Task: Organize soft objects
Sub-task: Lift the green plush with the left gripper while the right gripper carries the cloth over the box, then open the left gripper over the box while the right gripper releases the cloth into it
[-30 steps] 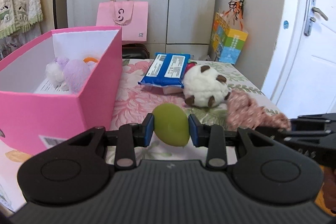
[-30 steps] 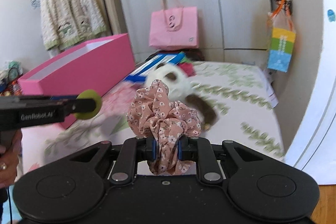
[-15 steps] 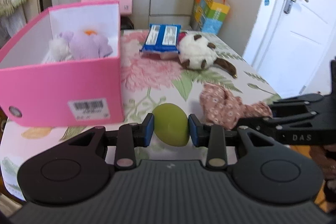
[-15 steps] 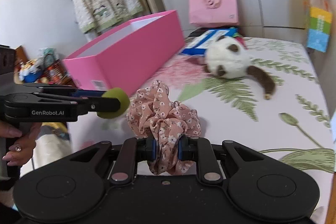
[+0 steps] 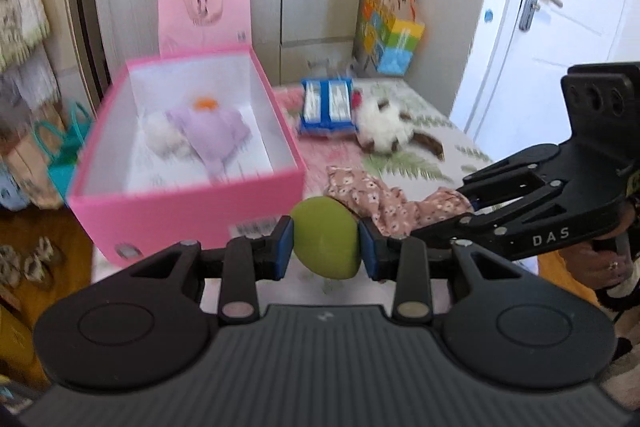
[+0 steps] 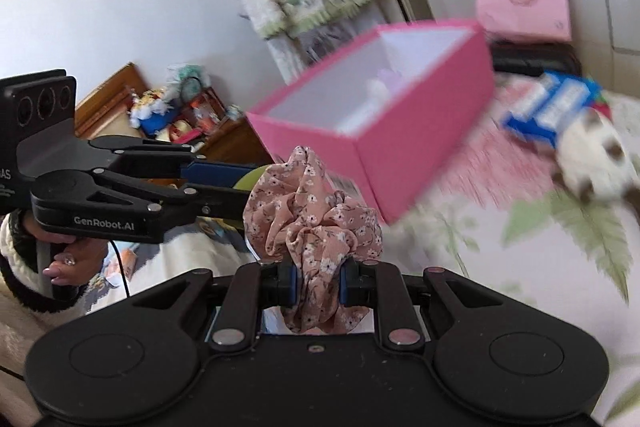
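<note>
From my left wrist, my left gripper [image 5: 325,246] is pinching a green egg-shaped sponge [image 5: 325,243] near the open pink cardboard box [image 5: 192,215], where a lilac plush toy [image 5: 212,131] is lying. From my right wrist, my right gripper [image 6: 317,285] is clamping a pink floral fabric scrunchie [image 6: 310,223]; the plush is barely showing here.

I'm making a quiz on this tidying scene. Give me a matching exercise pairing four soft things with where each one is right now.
Things:
1. green egg-shaped sponge
2. pink floral fabric scrunchie
3. lilac plush toy
4. white-and-brown plush toy

Places:
A. inside the pink cardboard box
B. clamped in the right gripper
C. lying on the floral bedspread
D. clamped in the left gripper

Pairs: 1-D, 2-B, 3-A, 4-C
</note>
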`<action>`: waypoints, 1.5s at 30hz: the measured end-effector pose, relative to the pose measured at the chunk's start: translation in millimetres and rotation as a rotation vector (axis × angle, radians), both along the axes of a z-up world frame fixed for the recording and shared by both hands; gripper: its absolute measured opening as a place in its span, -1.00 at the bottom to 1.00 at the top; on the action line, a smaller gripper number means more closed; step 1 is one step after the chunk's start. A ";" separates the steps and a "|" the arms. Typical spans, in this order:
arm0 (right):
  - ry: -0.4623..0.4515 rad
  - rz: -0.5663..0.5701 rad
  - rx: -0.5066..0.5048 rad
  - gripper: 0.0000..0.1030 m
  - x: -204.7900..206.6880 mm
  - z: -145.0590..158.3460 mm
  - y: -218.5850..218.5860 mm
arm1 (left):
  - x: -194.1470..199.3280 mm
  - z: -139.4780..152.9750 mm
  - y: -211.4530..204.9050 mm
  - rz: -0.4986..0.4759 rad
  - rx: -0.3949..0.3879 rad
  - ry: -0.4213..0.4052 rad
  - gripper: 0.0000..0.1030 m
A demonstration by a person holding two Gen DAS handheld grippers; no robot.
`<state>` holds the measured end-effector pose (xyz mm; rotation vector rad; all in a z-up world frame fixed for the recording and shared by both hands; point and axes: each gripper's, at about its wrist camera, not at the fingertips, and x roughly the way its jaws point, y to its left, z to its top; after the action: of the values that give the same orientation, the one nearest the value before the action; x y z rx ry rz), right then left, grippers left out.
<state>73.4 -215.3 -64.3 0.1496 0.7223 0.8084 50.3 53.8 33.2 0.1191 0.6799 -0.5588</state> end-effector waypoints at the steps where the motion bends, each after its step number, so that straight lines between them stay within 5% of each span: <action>1: -0.021 0.007 -0.002 -0.57 3.0 7.3 4.5 | 0.8 6.7 2.5 0.002 -0.001 -0.029 -0.34; 8: -0.179 -0.008 0.008 -0.55 36.1 56.9 38.1 | 28.7 49.4 13.1 0.044 -0.029 -0.222 -0.34; 13: -0.232 -0.038 0.023 -0.54 64.5 77.1 58.2 | 65.8 60.8 20.0 0.104 -0.026 -0.264 -0.34; 23: -0.070 -0.004 0.042 -0.53 151.1 49.3 78.7 | 141.0 17.4 50.5 0.254 -0.089 -0.104 -0.34; 31: -0.041 0.021 -0.056 -0.53 183.4 22.4 97.6 | 183.6 -21.2 62.8 0.318 -0.089 0.010 -0.34; 39: -0.068 0.086 -0.187 -0.47 190.1 12.2 116.5 | 192.9 -34.3 60.7 0.339 -0.039 0.080 -0.32; 43: -0.120 0.084 -0.266 -0.43 188.8 9.6 128.0 | 195.8 -37.0 49.1 0.355 0.066 0.036 -0.22; 45: -0.139 0.067 -0.303 -0.04 187.8 9.2 131.4 | 190.1 -34.9 42.4 0.354 0.121 -0.008 -0.06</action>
<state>261.2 -83.9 -55.1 -0.2027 0.7123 0.7553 240.5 96.2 -1.7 0.1114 0.7075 -0.1773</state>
